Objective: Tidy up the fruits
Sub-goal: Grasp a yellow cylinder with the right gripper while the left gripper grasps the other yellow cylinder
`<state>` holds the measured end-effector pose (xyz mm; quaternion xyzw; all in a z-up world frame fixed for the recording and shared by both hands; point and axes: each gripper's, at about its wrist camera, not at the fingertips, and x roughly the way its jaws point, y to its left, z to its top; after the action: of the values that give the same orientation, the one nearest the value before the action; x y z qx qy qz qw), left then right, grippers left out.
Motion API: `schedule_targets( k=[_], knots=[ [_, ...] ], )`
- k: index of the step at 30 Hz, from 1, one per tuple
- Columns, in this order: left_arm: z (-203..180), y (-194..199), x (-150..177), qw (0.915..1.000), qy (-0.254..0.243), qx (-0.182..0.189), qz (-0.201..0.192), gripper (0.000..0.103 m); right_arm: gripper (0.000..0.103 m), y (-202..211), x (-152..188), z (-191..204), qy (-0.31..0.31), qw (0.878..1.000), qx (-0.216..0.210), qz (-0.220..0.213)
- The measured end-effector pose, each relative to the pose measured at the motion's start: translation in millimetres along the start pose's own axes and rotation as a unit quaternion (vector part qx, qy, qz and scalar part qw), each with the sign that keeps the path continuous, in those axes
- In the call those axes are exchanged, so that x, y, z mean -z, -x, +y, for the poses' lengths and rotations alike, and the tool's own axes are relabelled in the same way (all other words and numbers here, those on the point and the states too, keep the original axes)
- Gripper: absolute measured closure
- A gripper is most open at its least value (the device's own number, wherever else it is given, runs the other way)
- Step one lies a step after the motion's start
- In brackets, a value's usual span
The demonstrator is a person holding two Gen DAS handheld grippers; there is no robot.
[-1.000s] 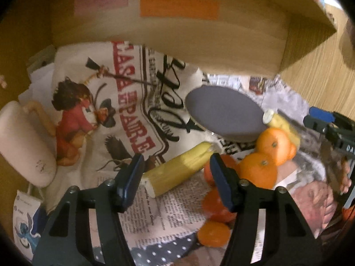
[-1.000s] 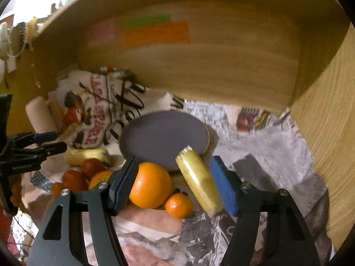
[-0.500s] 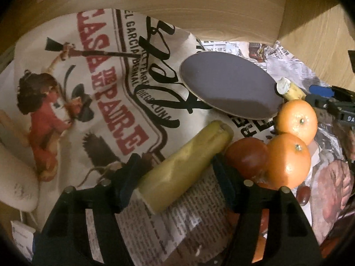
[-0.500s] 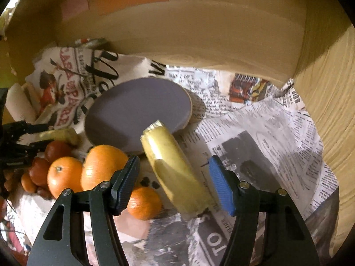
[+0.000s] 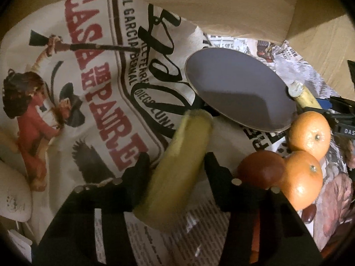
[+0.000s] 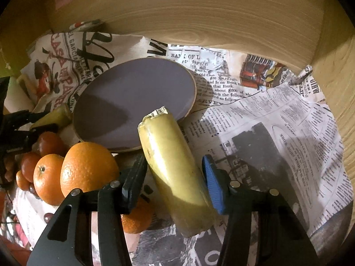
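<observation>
Nearest, left hand-held gripper (image 5: 176,166) with jaws just closed in against a yellow-green cut banana piece (image 5: 177,166), pads at its sides; right hand-held gripper (image 6: 174,177) likewise just narrowed around a second yellow banana piece with a torn end (image 6: 173,168), pads touching or very nearly so. Just beside both pieces, a heap of round oranges (image 6: 86,168) and dark red fruits (image 5: 260,168) on printed newspaper (image 6: 277,115). Beyond them, a flat grey round plate (image 6: 133,102), both banana tips at its near rim, wooden wall behind.
</observation>
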<state>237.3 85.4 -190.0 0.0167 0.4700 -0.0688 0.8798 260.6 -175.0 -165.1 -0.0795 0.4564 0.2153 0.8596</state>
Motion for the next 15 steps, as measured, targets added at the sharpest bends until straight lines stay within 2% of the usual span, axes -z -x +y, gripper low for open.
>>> schedule_targets(
  k=[6, 15],
  knots=[
    [-2.9, -8.3, -7.3, 1.0, -0.007, 0.004, 0.004, 0.067, 0.065, -0.5, 0.3, 0.5, 0.008, 1.0, 0.012, -0.004],
    [-4.0, 4.7, -8.7, 0.9997, 0.007, 0.014, -0.016, 0.068, 0.067, 4.3, 0.7, -0.3, -0.001, 1.0, 0.012, -0.017]
  ],
)
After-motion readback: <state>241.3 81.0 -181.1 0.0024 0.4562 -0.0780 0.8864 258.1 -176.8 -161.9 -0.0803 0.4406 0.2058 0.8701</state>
